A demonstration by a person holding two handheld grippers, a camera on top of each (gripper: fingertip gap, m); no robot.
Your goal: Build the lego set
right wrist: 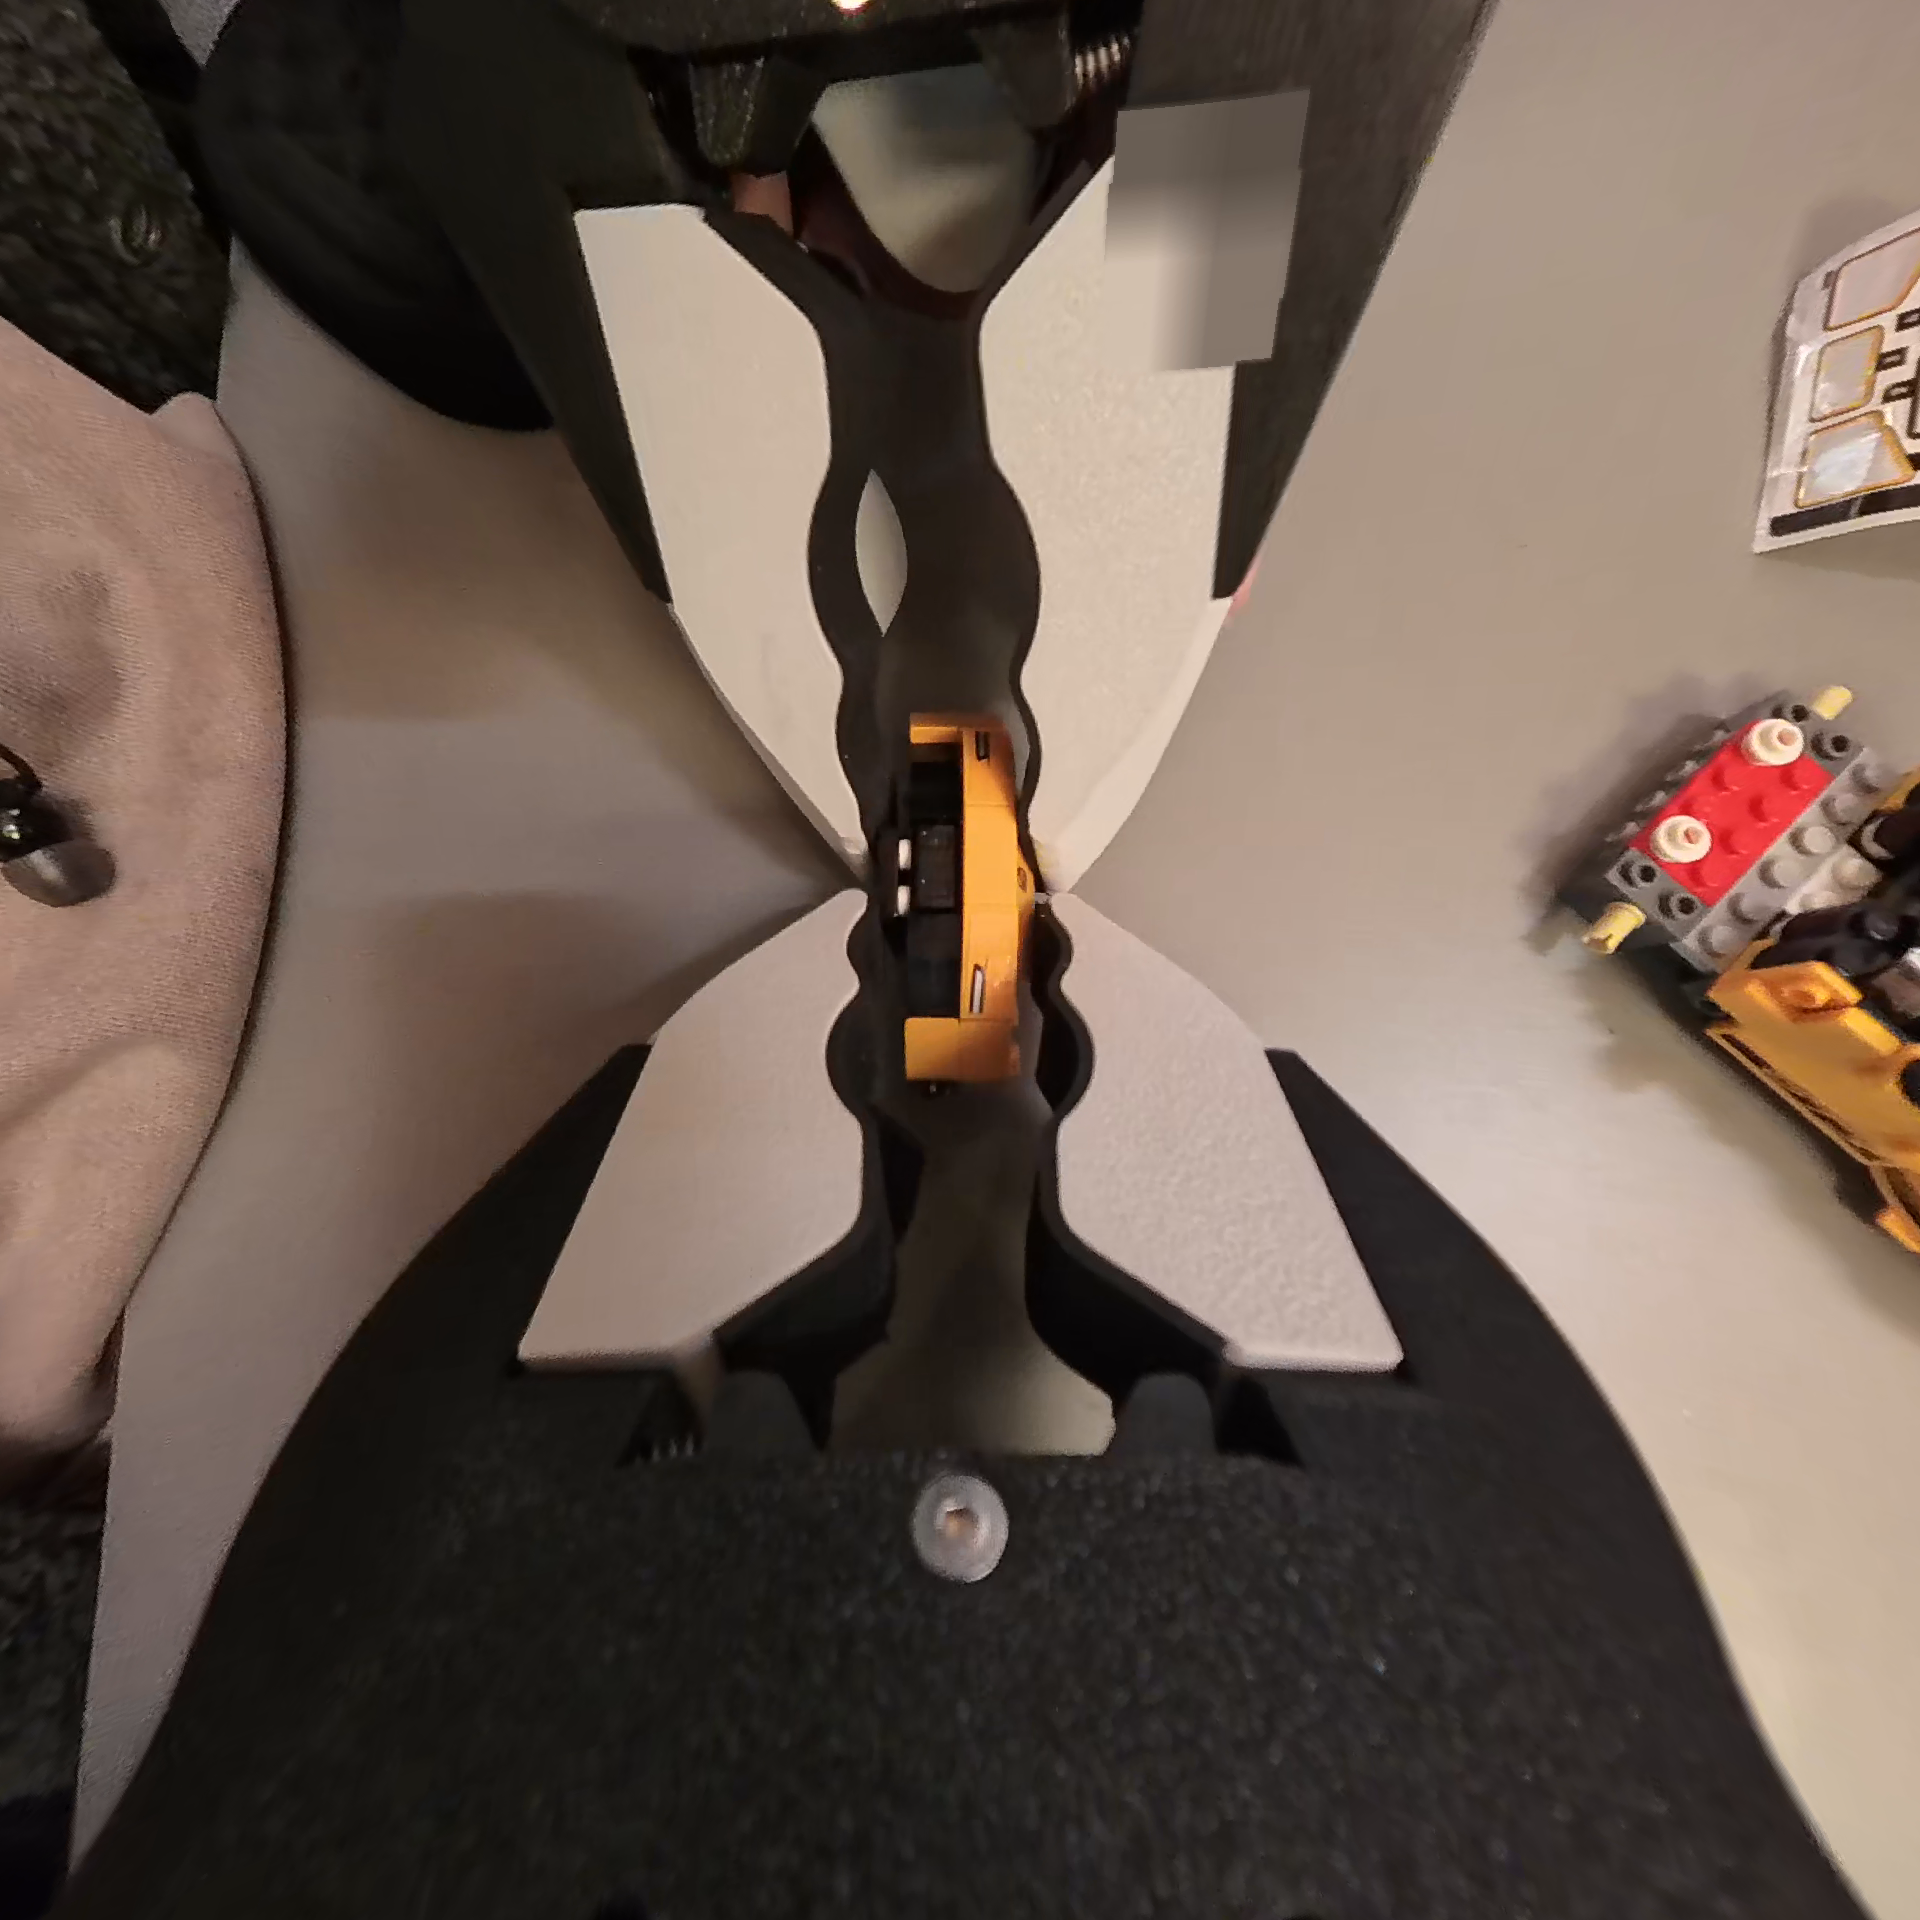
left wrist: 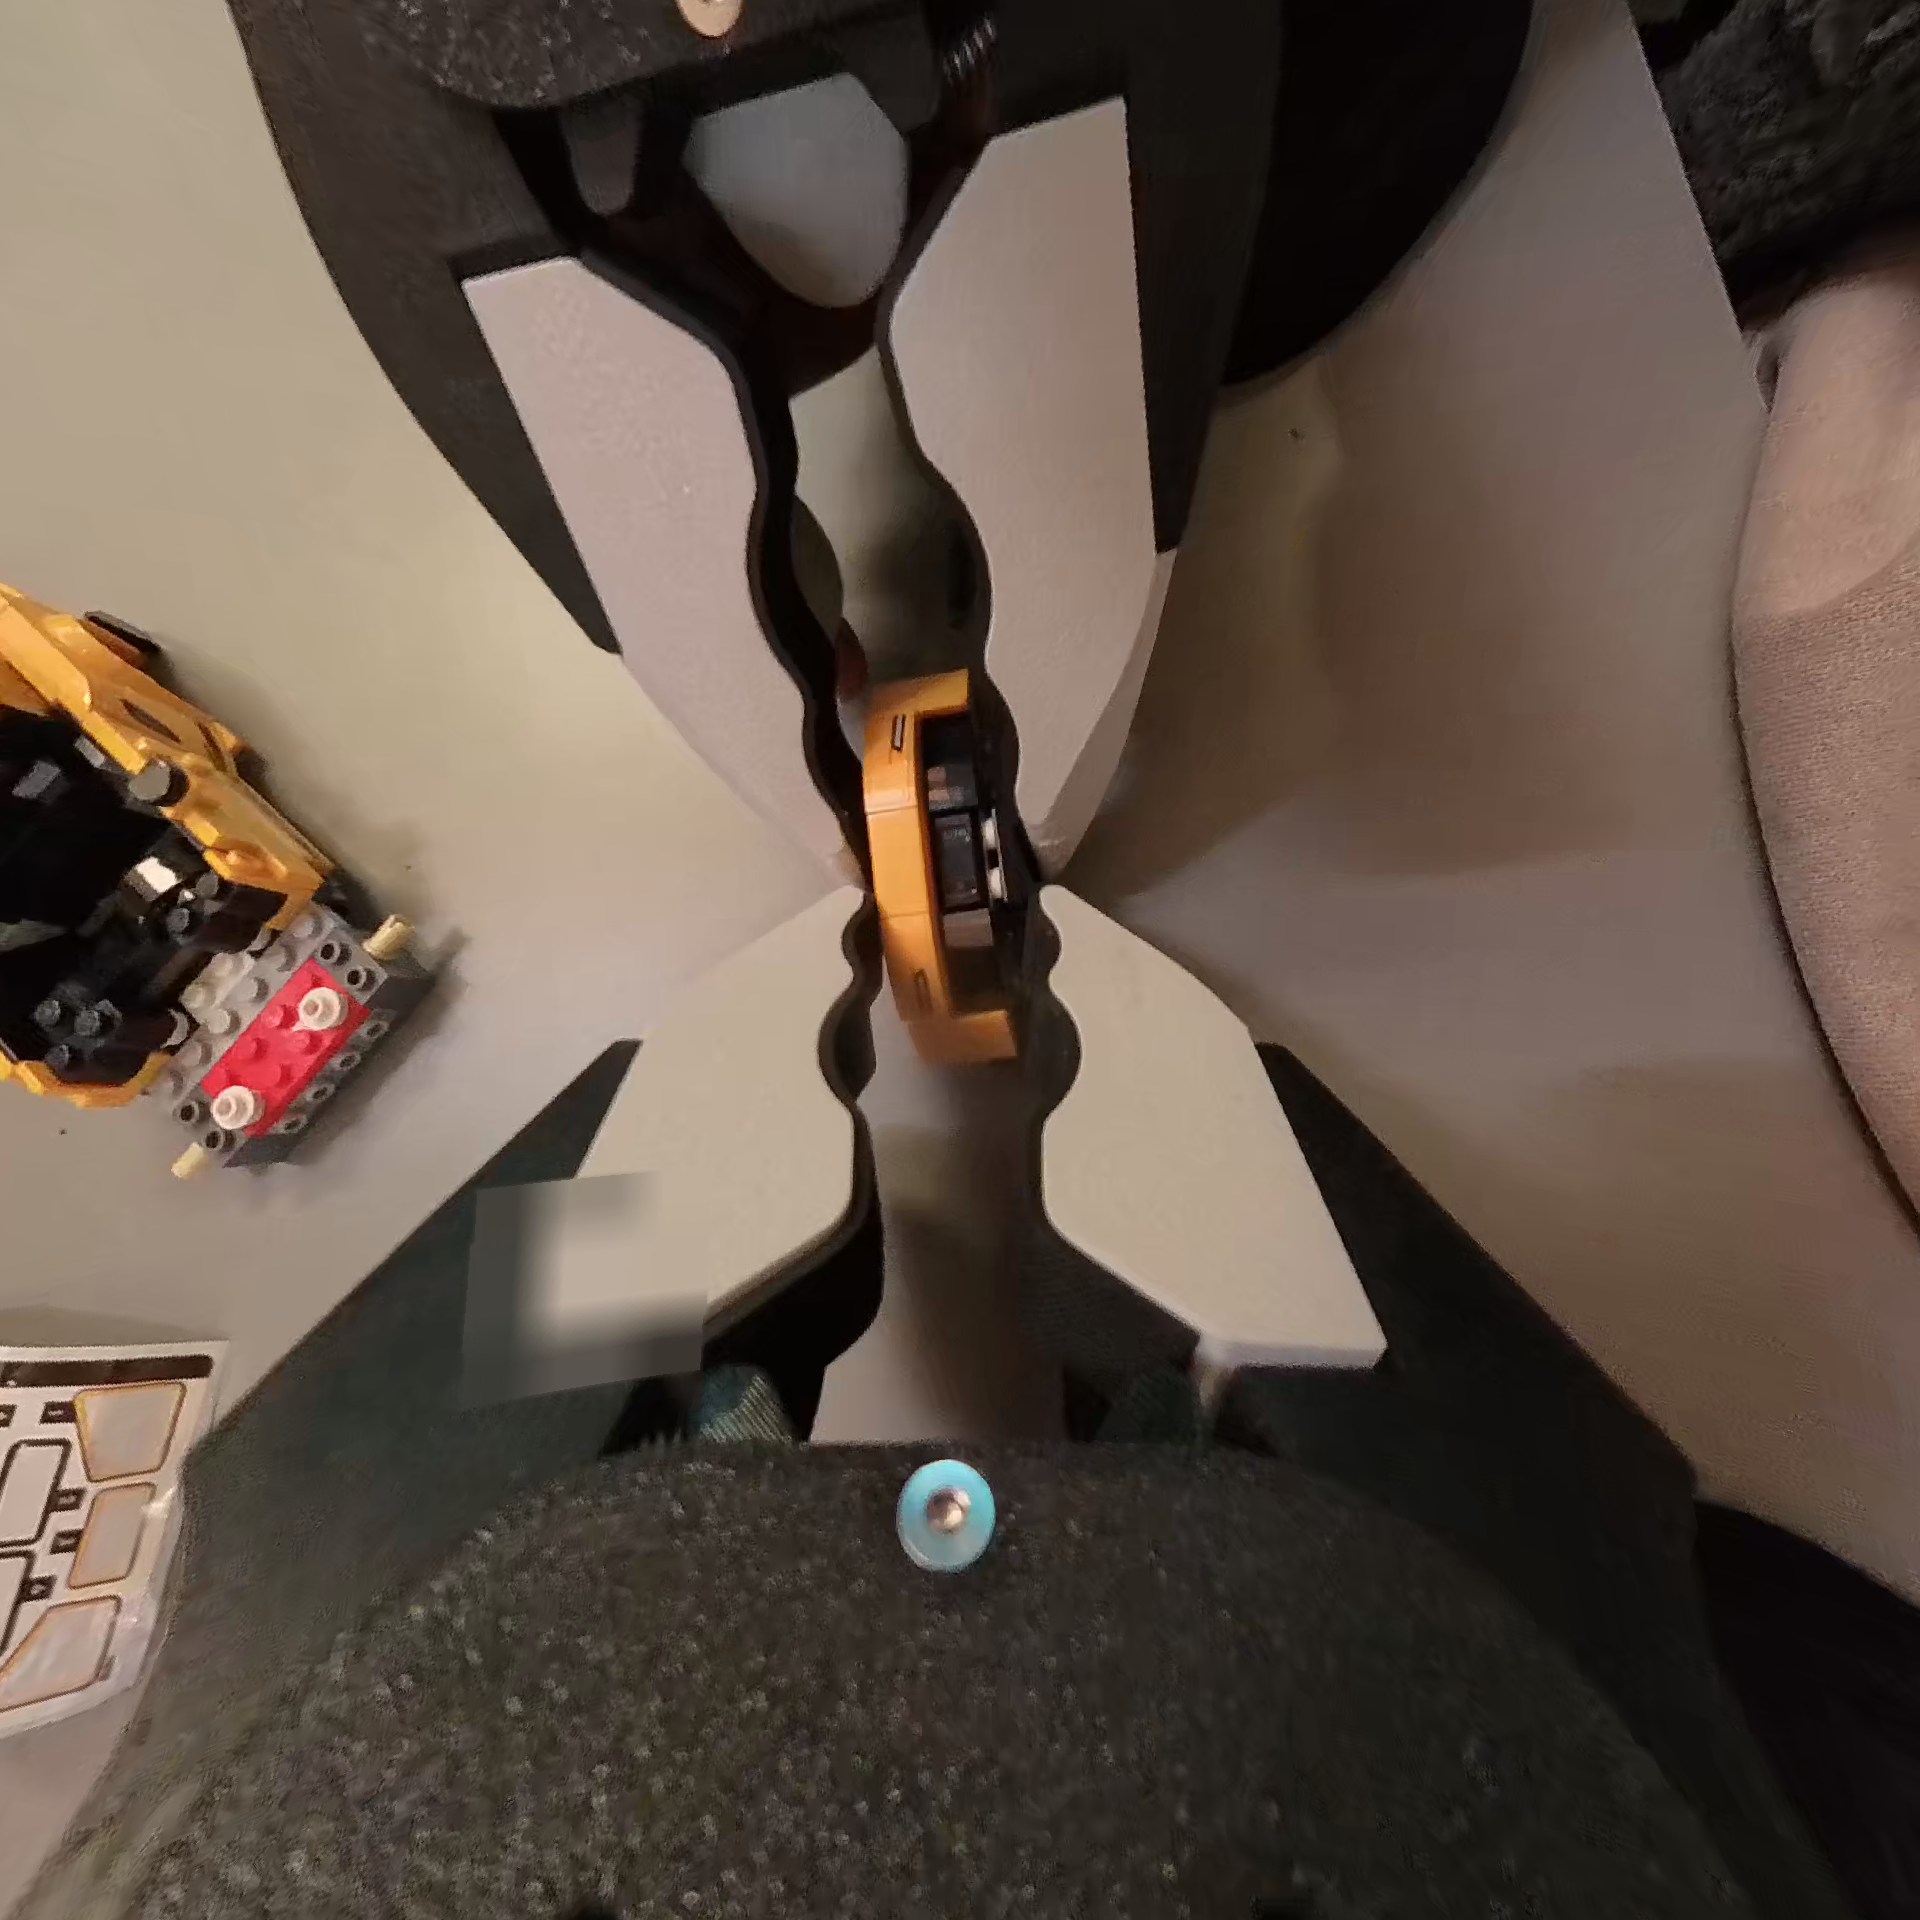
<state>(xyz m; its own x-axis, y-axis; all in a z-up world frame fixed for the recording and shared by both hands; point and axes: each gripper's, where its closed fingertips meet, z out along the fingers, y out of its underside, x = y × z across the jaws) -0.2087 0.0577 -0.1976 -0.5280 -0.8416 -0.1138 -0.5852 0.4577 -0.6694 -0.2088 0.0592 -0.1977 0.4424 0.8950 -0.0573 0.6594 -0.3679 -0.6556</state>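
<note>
Two grippers meet tip to tip on one small orange-and-black lego assembly (left wrist: 940,862), the left gripper (left wrist: 951,914) and right gripper (right wrist: 956,935) each closed tight on it above the grey table (left wrist: 312,364), well apart from the half-built lego car (left wrist: 177,904) and sticker sheet (left wrist: 83,1507).

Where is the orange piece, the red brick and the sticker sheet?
orange piece (left wrist: 902,862): left wrist view, on its curved orange side.
red brick (right wrist: 1745,805): right wrist view, on its studded top between the two white pegs.
sticker sheet (right wrist: 1844,405): right wrist view, middle of the sheet.
</note>
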